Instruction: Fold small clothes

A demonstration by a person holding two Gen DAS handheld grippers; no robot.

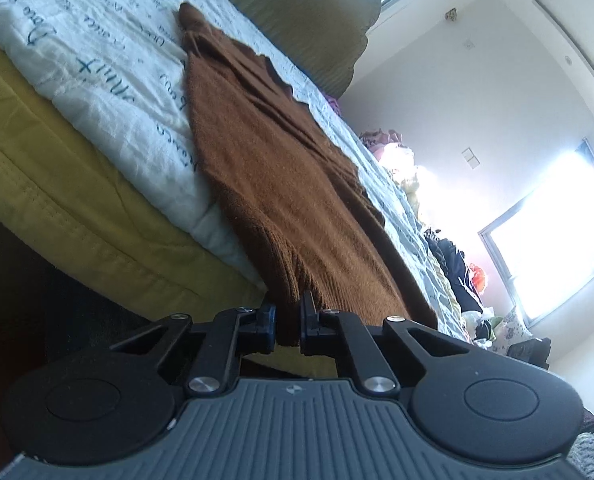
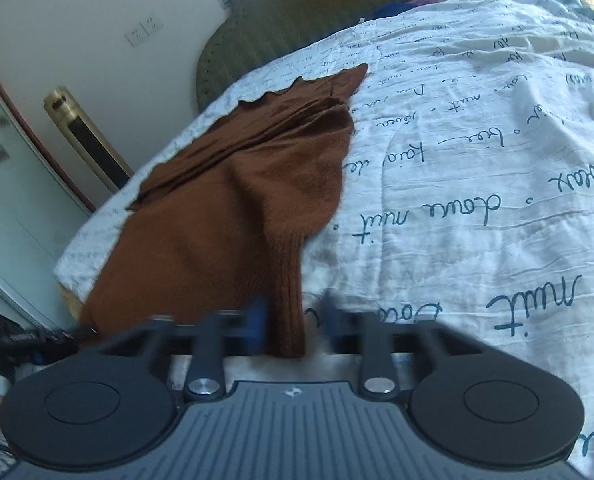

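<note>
Left wrist view: you are holding the left gripper clamped on the ribbed hem of the sweater, right at the near edge of the quilt. The sweater is lying stretched along the quilt toward the green pillow, with creases bunching at its far end; no fold is showing yet.

Right wrist view: you are holding the right gripper over the ribbed cuff, also by the near edge. The picture is blurring here, so whether the pads are pressing on the cuff I cannot tell. The sleeve is already lying doubled back over the body, so the folding seems to be only starting, with the main folds still ahead of you.
</note>
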